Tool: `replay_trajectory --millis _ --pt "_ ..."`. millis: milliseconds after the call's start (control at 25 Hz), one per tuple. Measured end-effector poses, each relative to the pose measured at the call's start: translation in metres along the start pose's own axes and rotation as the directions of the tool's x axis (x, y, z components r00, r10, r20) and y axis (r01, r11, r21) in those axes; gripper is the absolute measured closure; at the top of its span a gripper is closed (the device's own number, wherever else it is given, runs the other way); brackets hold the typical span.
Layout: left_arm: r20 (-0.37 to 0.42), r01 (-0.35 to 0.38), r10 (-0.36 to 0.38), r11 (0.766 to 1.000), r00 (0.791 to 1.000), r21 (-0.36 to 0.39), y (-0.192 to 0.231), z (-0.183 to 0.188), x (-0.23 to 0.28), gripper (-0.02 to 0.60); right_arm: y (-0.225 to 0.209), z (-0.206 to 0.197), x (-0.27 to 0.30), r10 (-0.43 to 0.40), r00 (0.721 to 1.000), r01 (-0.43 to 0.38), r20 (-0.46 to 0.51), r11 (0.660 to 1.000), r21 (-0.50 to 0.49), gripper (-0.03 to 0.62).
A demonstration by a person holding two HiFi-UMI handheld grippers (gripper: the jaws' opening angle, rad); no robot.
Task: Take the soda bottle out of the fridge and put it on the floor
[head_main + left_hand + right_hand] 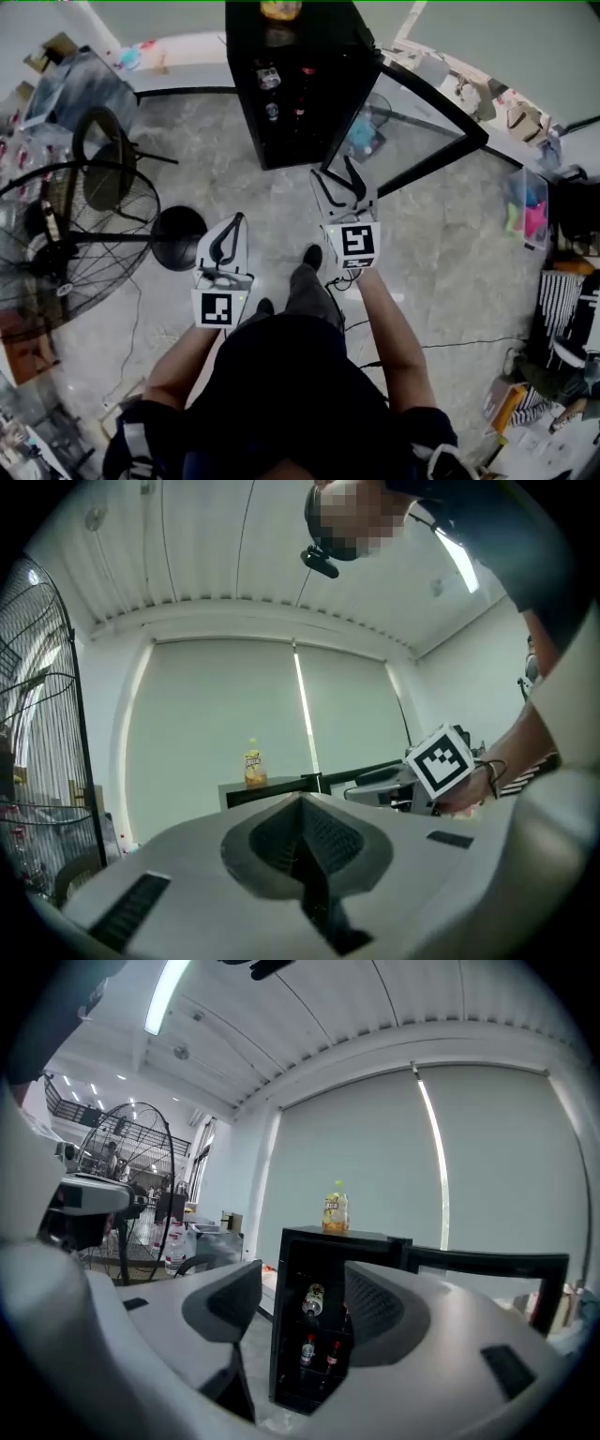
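Head view: black fridge (281, 103) on the grey floor (234, 178) ahead, glass door (436, 103) swung open to the right. Left gripper (239, 221) short of it, jaws pressed together. Right gripper (333, 167) further forward, near the foot of the open door, jaws spread, nothing between them. Big standing fan (75, 225) off to the left. Inside the fridge, only dim glints of bottles from up here.

Clearer in the right gripper view: fridge interior framed between the spread jaws, well apart from them. One tilted bottle (314, 1299) on the upper shelf. Two upright red-capped bottles (307, 1349) side by side on the shelf below, probably the soda, though too small for any label to be read. All three inside the fridge, none on the floor. Yellow drink bottle (336, 1211) upright on the fridge top.

Left gripper view: no look into the fridge at all, only its top edge with the yellow drink bottle. Right gripper's marker cube (441, 761) at the right, fan cage at the left. Pads closed on each other, empty.
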State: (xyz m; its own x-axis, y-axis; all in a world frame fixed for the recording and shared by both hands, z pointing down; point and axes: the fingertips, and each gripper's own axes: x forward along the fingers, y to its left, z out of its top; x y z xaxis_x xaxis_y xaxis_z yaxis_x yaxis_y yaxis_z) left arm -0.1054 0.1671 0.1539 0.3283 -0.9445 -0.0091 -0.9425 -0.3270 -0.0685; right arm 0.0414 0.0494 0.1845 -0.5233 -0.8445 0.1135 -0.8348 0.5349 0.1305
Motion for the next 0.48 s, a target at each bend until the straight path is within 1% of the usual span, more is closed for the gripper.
replay_trajectory --millis 120,280,400,480 --pt "-0.011 -0.042 0.042 0.999 0.999 0.017 0.005 -0.004 0.043 0.558 -0.031 -0.01 0.044 0.037 0.999 -0.037 -0.003 0.999 0.012 0.31" --pt "-0.035 -0.097 0.097 0.995 0.995 0.023 0.016 -0.015 0.091 0.558 -0.06 -0.024 0.104 0.08 0.997 -0.08 -0.007 0.997 -0.004 0.31" --pt "-0.052 -0.108 0.109 0.994 0.993 0.02 0.023 -0.026 0.108 0.558 -0.071 -0.038 0.137 0.083 0.996 -0.083 -0.013 0.997 -0.003 0.31" --pt "-0.054 -0.101 0.101 0.995 0.993 0.015 0.029 -0.033 0.117 0.558 -0.075 -0.048 0.159 0.07 0.997 -0.07 -0.017 0.998 -0.003 0.31"
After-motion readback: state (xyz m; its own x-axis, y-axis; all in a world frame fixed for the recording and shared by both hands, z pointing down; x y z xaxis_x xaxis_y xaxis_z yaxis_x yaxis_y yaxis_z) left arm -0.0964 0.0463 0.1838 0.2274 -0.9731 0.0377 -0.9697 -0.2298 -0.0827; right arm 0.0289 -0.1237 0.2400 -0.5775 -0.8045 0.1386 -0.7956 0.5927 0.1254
